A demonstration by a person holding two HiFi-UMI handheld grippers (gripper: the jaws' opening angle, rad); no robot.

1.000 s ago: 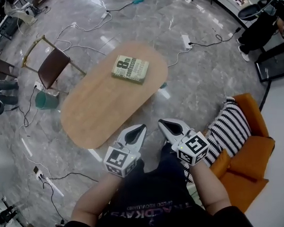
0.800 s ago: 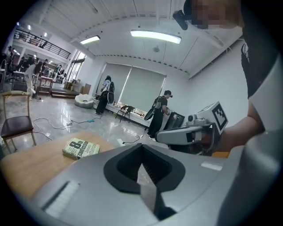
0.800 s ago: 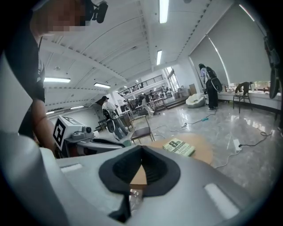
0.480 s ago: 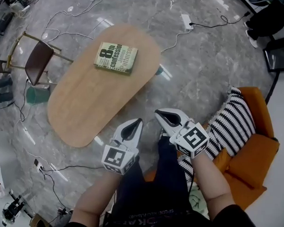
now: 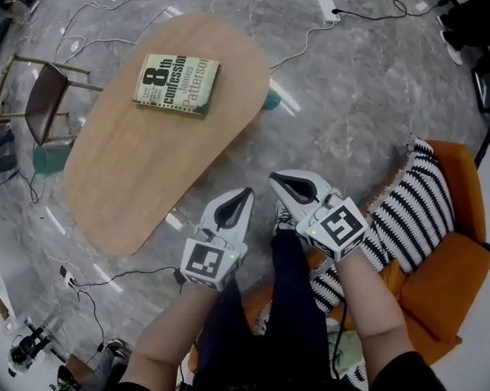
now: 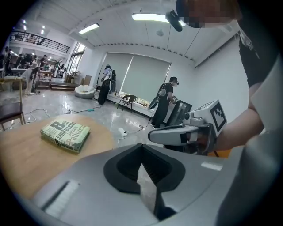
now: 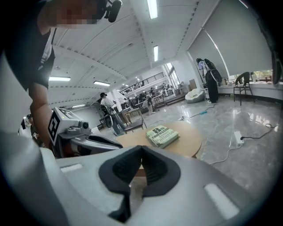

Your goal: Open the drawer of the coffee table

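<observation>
The oval wooden coffee table (image 5: pixel 142 163) stands on the marble floor at the upper left of the head view, with a green-and-white book (image 5: pixel 177 82) lying on its far end. No drawer shows in any view. My left gripper (image 5: pixel 245 192) hangs just off the table's near edge, shut with nothing in it. Beside it my right gripper (image 5: pixel 278 181) is shut and empty too, over the floor. The left gripper view has the table (image 6: pixel 26 154), the book (image 6: pixel 65 133) and the right gripper (image 6: pixel 152 137) ahead. In the right gripper view the book (image 7: pixel 162 136) lies beyond the shut jaws.
An orange sofa (image 5: pixel 451 270) with a striped cushion (image 5: pixel 405 212) is at the right, close behind my arms. A brown chair (image 5: pixel 44 99) and a teal bin (image 5: pixel 50 156) stand left of the table. Cables (image 5: pixel 306 40) run over the floor. People stand far off.
Both grippers have sunk together and kept shut, side by side. The table and book have slid up and left in the head view and look closer.
</observation>
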